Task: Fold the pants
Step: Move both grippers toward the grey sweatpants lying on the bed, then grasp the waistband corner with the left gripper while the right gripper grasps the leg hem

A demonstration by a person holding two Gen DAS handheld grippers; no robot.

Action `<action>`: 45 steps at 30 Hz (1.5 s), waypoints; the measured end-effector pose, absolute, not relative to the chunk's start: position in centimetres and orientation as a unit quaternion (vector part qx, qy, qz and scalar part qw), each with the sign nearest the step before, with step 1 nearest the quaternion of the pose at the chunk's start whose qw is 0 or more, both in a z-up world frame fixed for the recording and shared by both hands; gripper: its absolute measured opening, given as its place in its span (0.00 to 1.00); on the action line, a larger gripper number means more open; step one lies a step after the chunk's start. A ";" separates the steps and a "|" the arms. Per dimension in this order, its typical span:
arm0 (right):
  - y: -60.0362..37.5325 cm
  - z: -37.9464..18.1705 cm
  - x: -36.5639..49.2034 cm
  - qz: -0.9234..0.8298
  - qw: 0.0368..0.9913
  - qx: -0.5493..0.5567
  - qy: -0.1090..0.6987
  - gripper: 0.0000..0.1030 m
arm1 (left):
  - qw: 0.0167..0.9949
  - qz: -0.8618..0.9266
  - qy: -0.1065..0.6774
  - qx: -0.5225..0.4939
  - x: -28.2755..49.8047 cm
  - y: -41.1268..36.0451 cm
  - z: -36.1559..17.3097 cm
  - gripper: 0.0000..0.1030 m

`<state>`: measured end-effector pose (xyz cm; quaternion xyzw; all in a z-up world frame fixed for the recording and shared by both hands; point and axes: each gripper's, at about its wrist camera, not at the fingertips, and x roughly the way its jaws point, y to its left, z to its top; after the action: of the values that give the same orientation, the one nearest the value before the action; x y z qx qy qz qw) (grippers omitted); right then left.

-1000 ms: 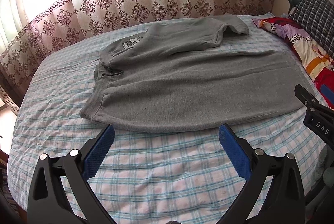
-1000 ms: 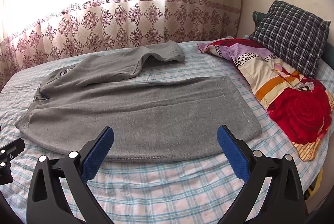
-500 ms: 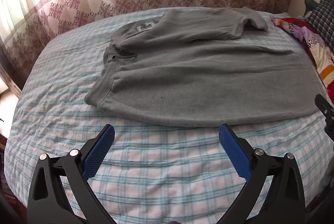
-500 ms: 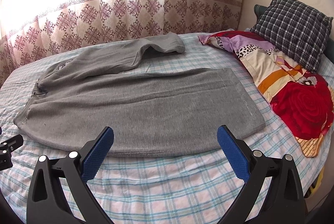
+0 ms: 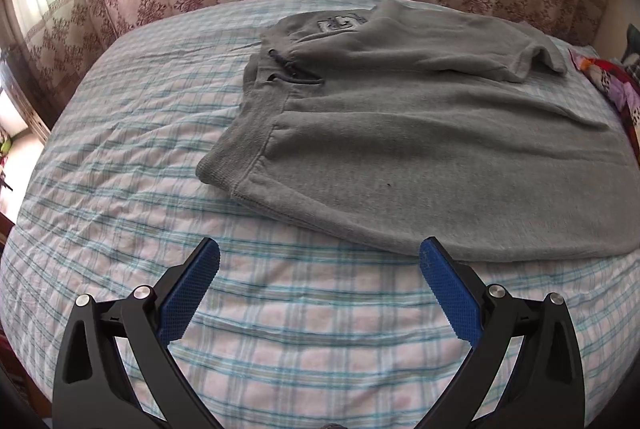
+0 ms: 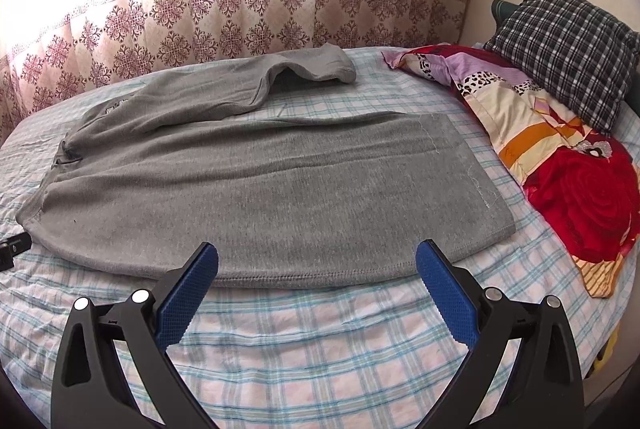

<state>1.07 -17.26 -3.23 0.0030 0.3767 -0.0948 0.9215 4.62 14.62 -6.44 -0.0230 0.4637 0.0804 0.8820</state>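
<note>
Grey pants (image 5: 420, 133) lay spread on the checked bed sheet (image 5: 120, 157), one leg angled away. Left gripper (image 5: 319, 265) and right gripper (image 6: 317, 265) hovered near the hem side, jaws wide apart, empty.

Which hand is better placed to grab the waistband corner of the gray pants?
Left. The left tool hangs open just short of the waistband corner; the right tool faces the middle of the near pant leg.
</note>
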 end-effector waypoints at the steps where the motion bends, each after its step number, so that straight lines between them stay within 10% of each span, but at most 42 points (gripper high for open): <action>1: -17.3 -3.3 1.1 -0.094 0.921 0.002 0.378 0.95 | 0.882 0.084 0.463 -0.028 4.8 15.1 -6.6 0.98; 39: -19.8 -6.4 2.6 -0.091 0.898 0.034 0.429 0.95 | 0.846 0.100 0.478 -0.213 12.7 25.6 -12.7 0.98; 45: -24.1 -5.6 3.1 -0.138 0.896 0.060 0.418 0.95 | 0.837 0.086 0.480 -0.247 13.2 25.6 -12.6 0.66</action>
<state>3.05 -24.12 -5.60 0.0601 0.4185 -0.1385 0.8956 13.23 25.56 -12.55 -0.2472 0.4804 0.0861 0.8371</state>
